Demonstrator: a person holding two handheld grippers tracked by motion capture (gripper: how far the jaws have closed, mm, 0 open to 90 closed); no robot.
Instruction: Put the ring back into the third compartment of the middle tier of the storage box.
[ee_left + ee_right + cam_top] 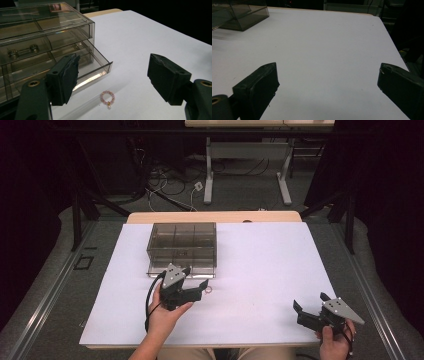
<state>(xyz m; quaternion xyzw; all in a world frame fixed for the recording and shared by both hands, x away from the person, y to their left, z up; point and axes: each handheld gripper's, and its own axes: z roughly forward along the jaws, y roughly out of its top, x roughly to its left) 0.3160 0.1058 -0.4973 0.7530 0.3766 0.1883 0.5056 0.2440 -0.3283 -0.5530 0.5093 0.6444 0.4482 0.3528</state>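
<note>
high view: left tongs (196, 285) wide, just short of the drawer box (182, 247); right tongs (310, 305) wide, idle, well apart.
left gripper view: bead ring (107, 97) lies flat on the tabletop (150, 37) beside the open drawer (95, 72); judged risk: the blunt tongs skid over it or flick it away.
right gripper view: bare tabletop ahead.

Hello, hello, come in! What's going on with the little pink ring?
Left tool open, above pink bead ring. Ring on table beside open drawer. Right tool open, idle. Nothing blocking.

Lab or test room: white-topped table (260, 270), floor cables (165, 180), desk frame legs (209, 180) behind.
</note>
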